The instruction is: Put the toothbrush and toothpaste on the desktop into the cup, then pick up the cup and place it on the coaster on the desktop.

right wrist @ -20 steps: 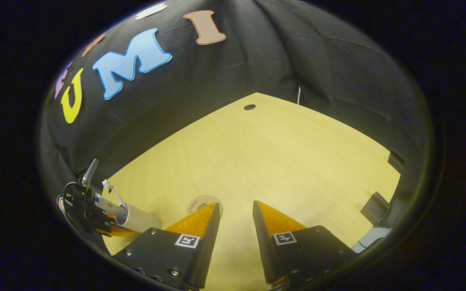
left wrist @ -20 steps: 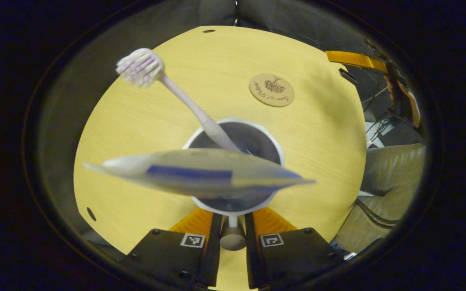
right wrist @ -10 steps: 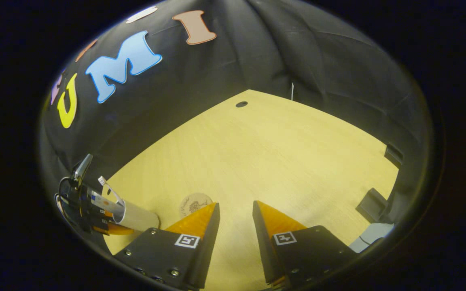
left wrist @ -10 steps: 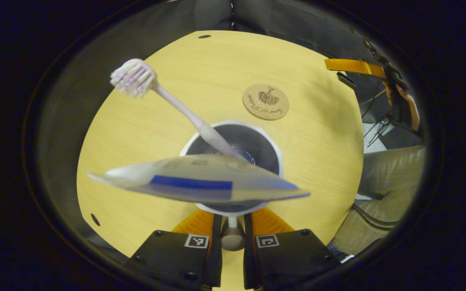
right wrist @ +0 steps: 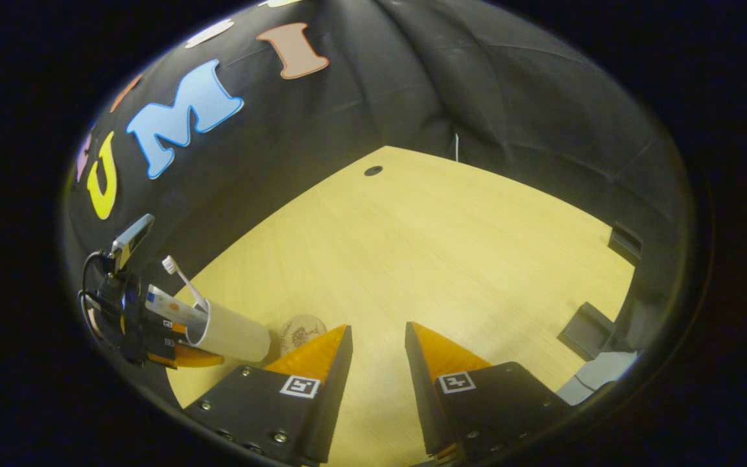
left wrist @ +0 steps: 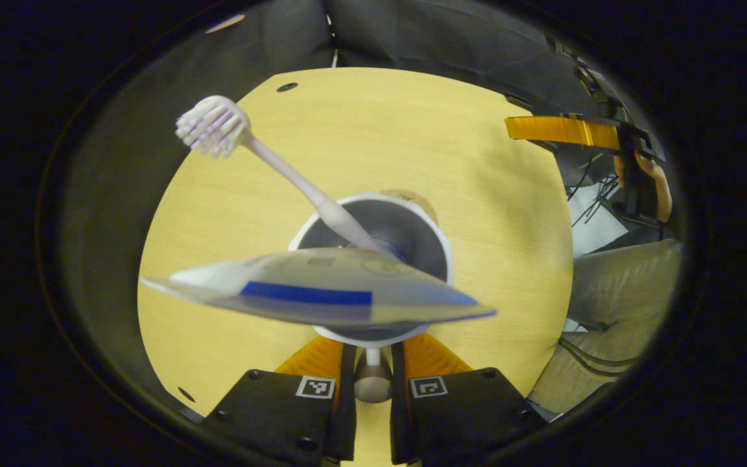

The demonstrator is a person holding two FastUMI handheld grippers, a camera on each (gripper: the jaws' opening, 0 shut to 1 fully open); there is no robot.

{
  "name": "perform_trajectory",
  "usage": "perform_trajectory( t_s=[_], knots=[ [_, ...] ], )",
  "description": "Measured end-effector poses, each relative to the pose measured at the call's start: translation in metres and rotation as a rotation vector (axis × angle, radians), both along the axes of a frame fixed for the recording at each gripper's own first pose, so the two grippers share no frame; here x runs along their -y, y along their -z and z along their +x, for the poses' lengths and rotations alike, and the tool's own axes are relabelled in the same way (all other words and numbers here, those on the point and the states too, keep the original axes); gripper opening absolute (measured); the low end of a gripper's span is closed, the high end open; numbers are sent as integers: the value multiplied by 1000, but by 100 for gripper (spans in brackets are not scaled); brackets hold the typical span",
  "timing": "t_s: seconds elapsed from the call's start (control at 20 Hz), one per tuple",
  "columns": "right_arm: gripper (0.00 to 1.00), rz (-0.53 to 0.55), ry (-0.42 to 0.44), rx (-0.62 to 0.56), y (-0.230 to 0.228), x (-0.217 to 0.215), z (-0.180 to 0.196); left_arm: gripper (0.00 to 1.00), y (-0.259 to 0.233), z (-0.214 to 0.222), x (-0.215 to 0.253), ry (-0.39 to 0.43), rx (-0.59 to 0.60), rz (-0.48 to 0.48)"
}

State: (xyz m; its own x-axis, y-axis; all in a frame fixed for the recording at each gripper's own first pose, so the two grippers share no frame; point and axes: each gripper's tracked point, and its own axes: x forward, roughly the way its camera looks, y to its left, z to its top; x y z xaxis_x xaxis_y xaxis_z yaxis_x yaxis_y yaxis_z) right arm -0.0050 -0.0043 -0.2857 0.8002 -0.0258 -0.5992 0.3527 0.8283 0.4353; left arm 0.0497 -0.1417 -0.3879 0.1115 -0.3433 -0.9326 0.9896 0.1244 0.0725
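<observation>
Placement onto the round cork coaster (right wrist: pixel 300 333) is judged next: it lies just beyond the white cylindrical cup (left wrist: pixel 373 266) at centre frame, which is clamped by the left gripper (left wrist: pixel 372 373) and holds toothbrush (left wrist: pixel 270 162) and toothpaste tube (left wrist: pixel 318 295). The right gripper (right wrist: pixel 377 344) is held apart, empty.

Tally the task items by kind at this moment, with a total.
Cup: 1
Toothbrush: 1
Toothpaste: 1
Coaster: 1
Total: 4
</observation>
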Motion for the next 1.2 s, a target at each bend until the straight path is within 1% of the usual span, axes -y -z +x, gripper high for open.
perform_trajectory(
  t_s=[0.15,0.3,0.5,0.75,0.95,1.0,1.05,1.1,1.15,1.2],
  knots=[
    [52,16,32,-4,1,15,-9,28,2,5,13,40,-1,14],
    [52,31,60,-10,6,31,-13,28,4,12,22,60,2,32],
    [52,48,94,-11,9,51,-17,28,10,19,11,68,5,64],
    [52,66,104,-15,10,60,-17,28,7,27,-1,58,8,100],
    [52,64,98,-19,13,64,-19,27,4,35,-5,41,18,103],
    [52,66,97,-20,13,64,-20,29,4,35,-7,33,19,106],
    [52,70,96,-20,15,63,-19,34,3,39,-12,15,34,110],
    [52,74,92,-18,15,62,-19,36,0,37,-9,10,37,99],
    [52,74,88,-16,14,62,-17,41,0,37,-8,8,43,89],
    [52,71,82,-15,14,60,-17,37,-3,35,-10,7,50,82]
  ],
)
